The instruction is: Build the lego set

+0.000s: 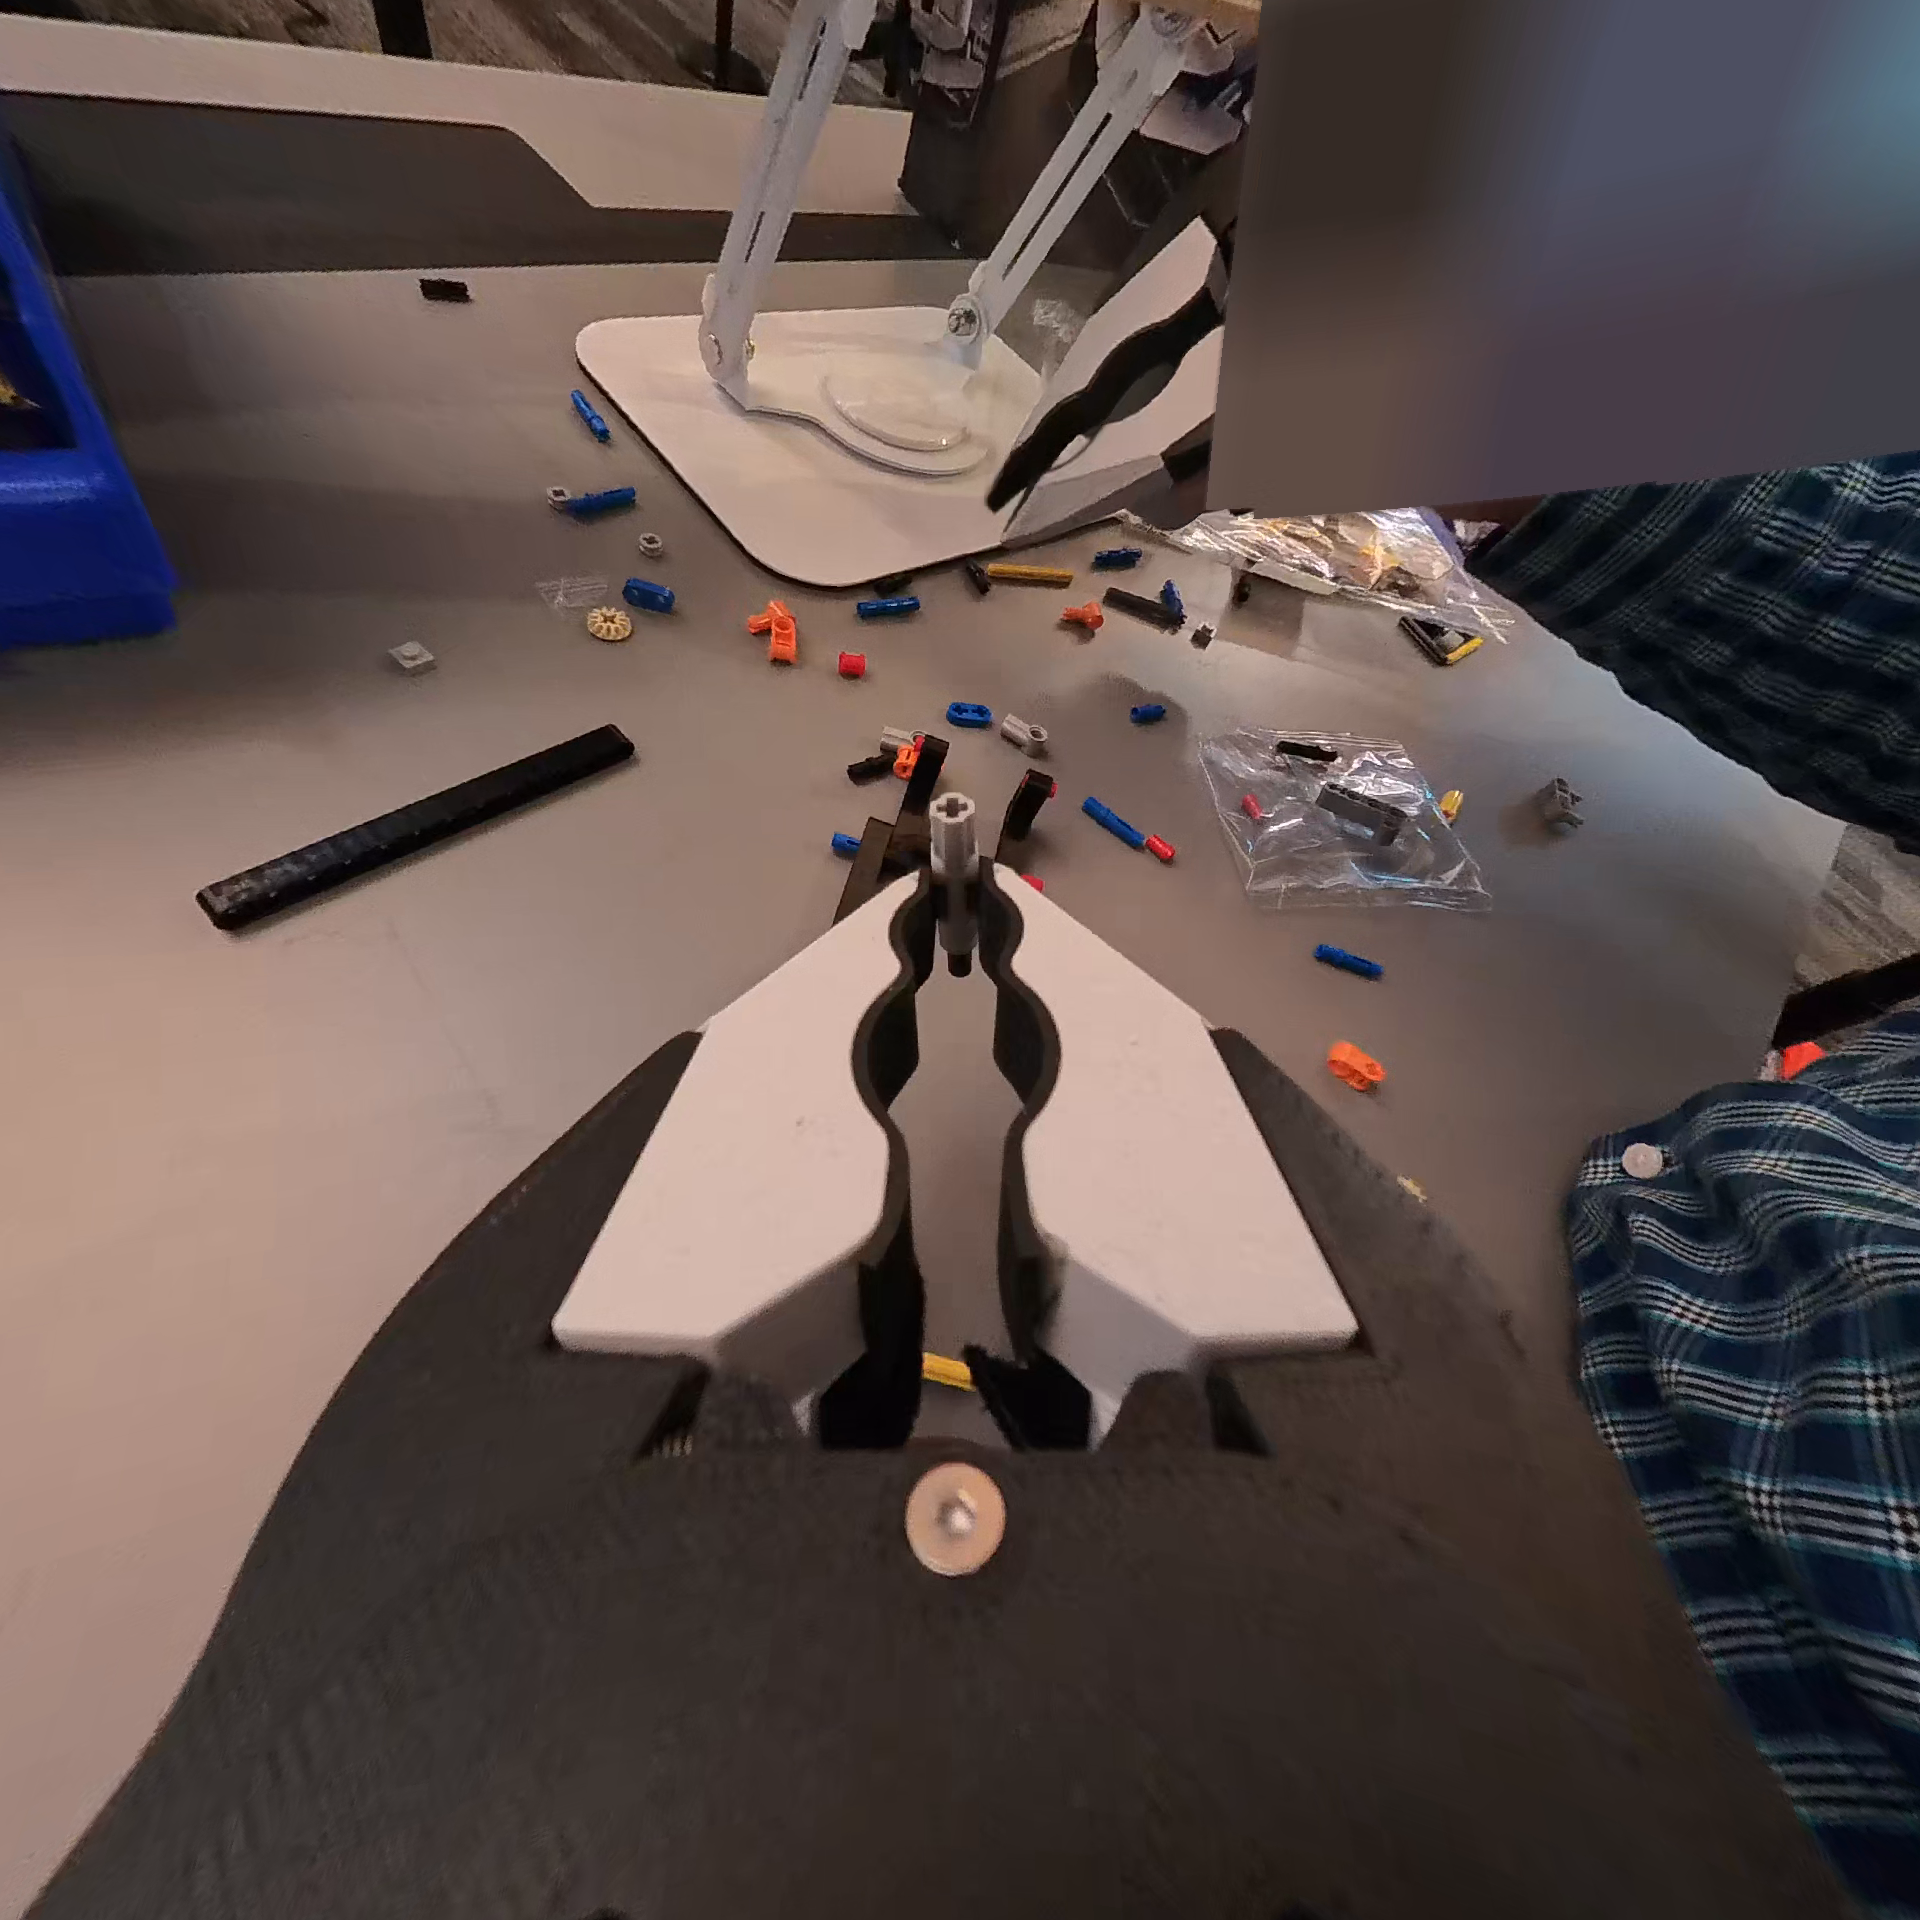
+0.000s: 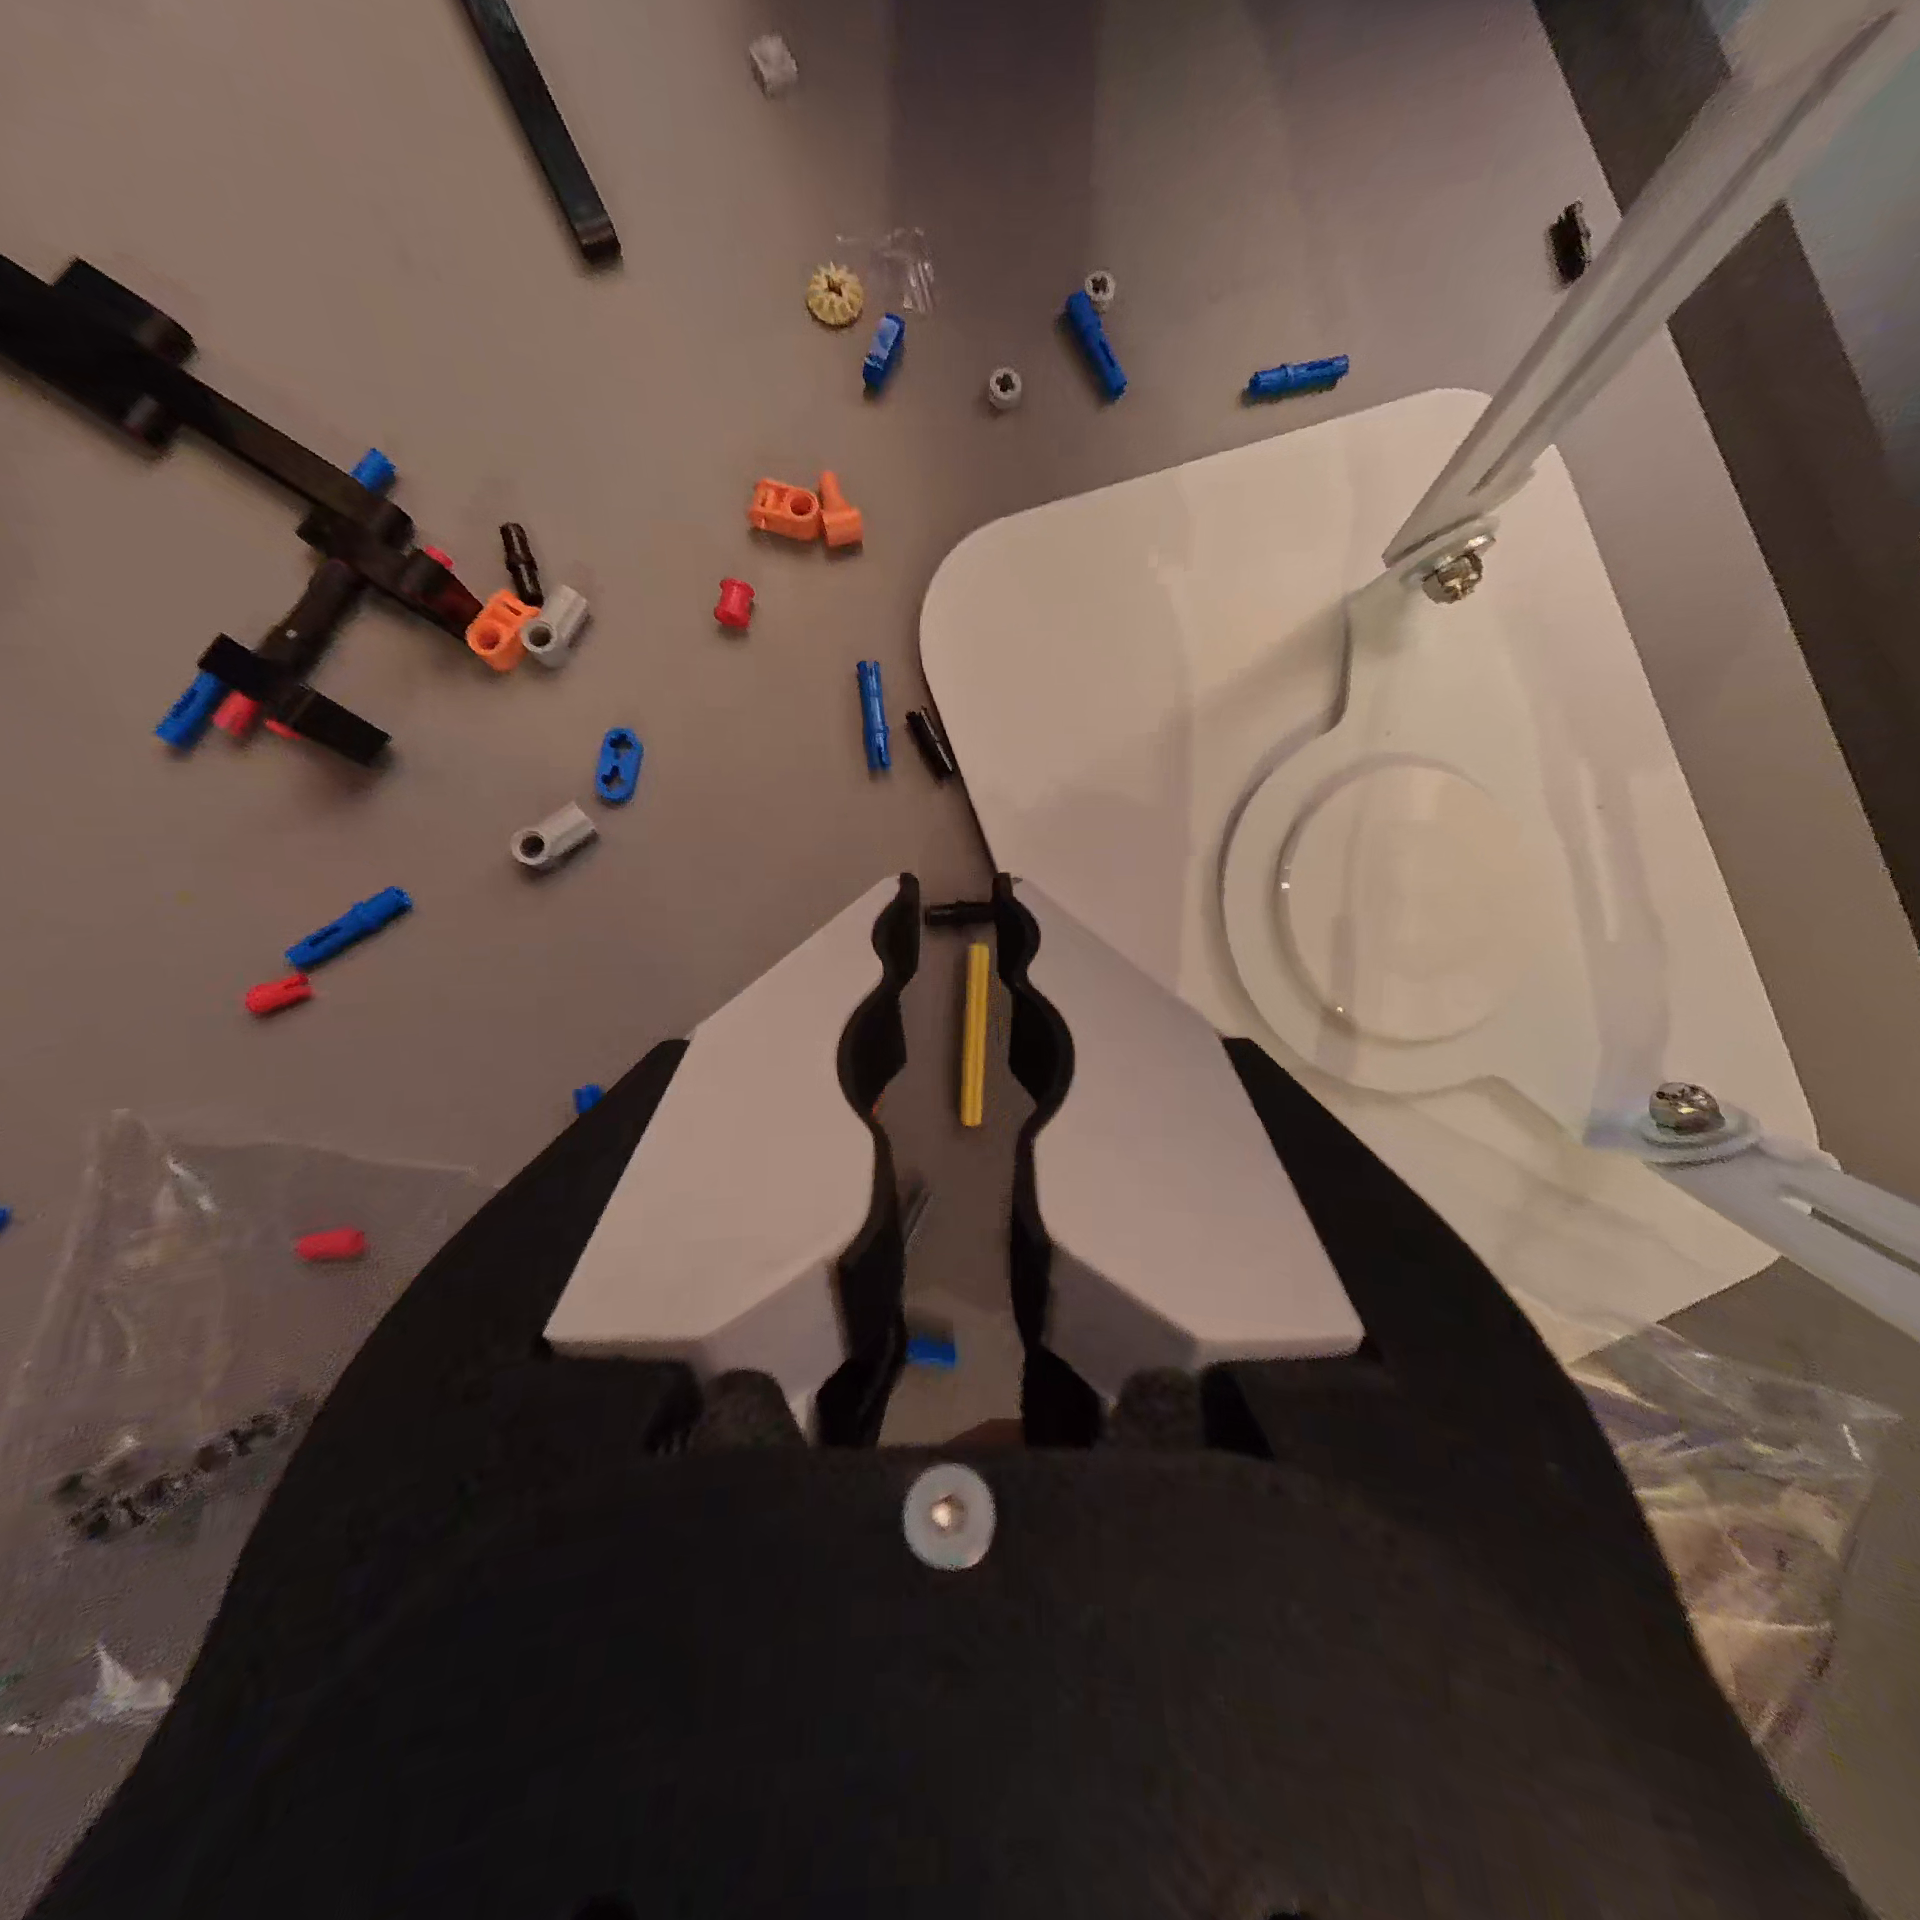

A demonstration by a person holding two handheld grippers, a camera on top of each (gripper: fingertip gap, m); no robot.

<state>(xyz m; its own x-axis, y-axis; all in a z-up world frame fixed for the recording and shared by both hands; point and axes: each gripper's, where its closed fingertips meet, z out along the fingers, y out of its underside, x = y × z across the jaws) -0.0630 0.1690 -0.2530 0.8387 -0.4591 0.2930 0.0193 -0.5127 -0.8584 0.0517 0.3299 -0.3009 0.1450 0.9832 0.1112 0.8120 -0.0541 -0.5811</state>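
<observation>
The left gripper point(image 1: 954, 894) pinches a grey connector point(image 1: 953, 868) with a black pin, held above the tabletop point(image 1: 416, 1039); it looks light, stiff and slick, so grip its barrel squarely; the right gripper point(image 2: 956, 902) hangs spread around a black pin point(image 2: 958, 912), beside a yellow axle point(image 2: 975, 1034).
</observation>
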